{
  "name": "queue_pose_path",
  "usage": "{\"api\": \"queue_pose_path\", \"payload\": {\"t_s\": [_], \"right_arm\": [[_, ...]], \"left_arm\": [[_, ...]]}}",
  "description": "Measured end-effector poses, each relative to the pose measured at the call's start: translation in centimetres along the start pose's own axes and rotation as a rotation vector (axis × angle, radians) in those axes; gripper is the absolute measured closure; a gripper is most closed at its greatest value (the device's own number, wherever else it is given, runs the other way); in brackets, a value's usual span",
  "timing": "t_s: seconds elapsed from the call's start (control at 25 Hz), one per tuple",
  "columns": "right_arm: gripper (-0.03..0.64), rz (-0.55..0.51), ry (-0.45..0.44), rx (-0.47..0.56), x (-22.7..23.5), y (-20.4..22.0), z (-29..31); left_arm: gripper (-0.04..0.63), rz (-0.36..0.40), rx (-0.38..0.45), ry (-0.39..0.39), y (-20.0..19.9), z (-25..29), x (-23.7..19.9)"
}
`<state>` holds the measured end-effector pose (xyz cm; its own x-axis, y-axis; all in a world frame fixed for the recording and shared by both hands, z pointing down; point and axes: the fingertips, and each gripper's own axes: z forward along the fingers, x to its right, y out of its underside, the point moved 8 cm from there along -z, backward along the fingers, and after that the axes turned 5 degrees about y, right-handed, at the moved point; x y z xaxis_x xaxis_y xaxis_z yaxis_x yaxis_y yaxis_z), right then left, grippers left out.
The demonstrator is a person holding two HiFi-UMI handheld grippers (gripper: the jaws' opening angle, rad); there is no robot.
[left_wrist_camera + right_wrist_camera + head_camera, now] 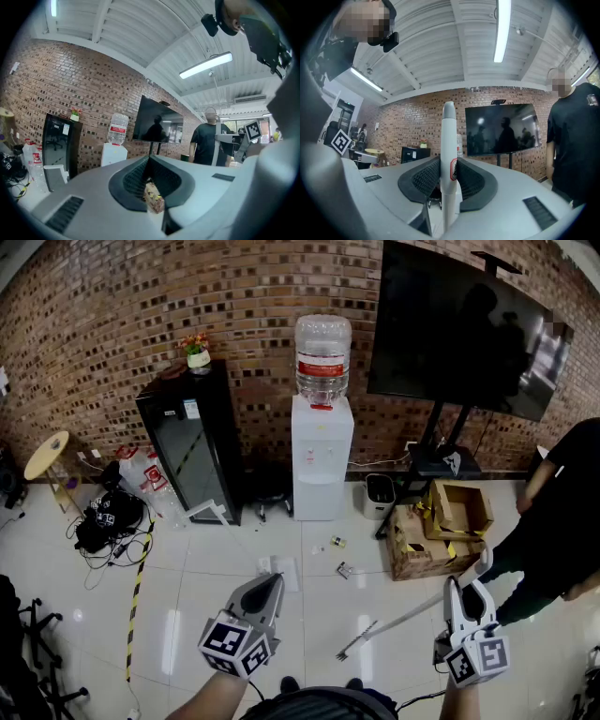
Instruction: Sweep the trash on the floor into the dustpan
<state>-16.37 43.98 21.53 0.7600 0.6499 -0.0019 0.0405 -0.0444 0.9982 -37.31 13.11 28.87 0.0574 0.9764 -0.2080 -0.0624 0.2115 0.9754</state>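
Tiled floor (pixel 187 615) below: left tool (pixel 272 579) pinched shut, right tool (pixel 466 589) clamps broom handle (pixel 448 140), both pointing forward.

Bright ceiling tubes (pixel 502 29); floor (pixel 187 624) glare; strong fisheye vignetting; near claw surfaces blurred.

Along the floor's far edge a black cabinet (pixel 187 442) topped by a potted plant (pixel 197 351), a white water dispenser (pixel 322 456) and a dark screen (pixel 459 329) stand. Cardboard boxes (pixel 441 531) sit toward the right edge, tangled cables (pixel 108 521) toward the left.
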Motion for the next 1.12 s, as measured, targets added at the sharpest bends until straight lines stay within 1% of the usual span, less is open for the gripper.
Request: {"api": "queue_pose_path", "payload": {"t_s": [0.24,0.44,0.56,0.68,0.84,1.0,1.12], "right_arm": [[0.496,-0.01,0.013,0.0,-2.4,1.4,2.9],[0.495,-0.003,0.011,-0.004,-3.0,1.7,5.4],[0.495,0.002,0.0,0.01,-2.3,1.6,7.5],[0.495,0.009,-0.036,0.024,-1.4,1.8,9.9],[0.496,0.022,-0.073,0.034,0.2,1.9,12.8],[0.496,0.027,-0.135,0.036,2.2,2.5,15.8],[0.496,0.037,-0.166,0.033,4.5,3.1,18.0]], "left_arm": [[0.584,0.01,-0.015,0.033,0.3,-0.7,-3.3],[0.584,0.006,-0.035,0.046,0.2,0.9,-4.9],[0.584,0.016,-0.041,0.051,0.3,2.9,-5.5],[0.584,0.024,-0.042,0.036,0.2,5.4,-6.0],[0.584,0.019,-0.043,0.003,-0.3,8.7,-6.3],[0.584,0.033,-0.04,-0.037,-0.9,12.7,-6.4],[0.584,0.009,-0.031,-0.054,-1.0,16.0,-6.3]]}}
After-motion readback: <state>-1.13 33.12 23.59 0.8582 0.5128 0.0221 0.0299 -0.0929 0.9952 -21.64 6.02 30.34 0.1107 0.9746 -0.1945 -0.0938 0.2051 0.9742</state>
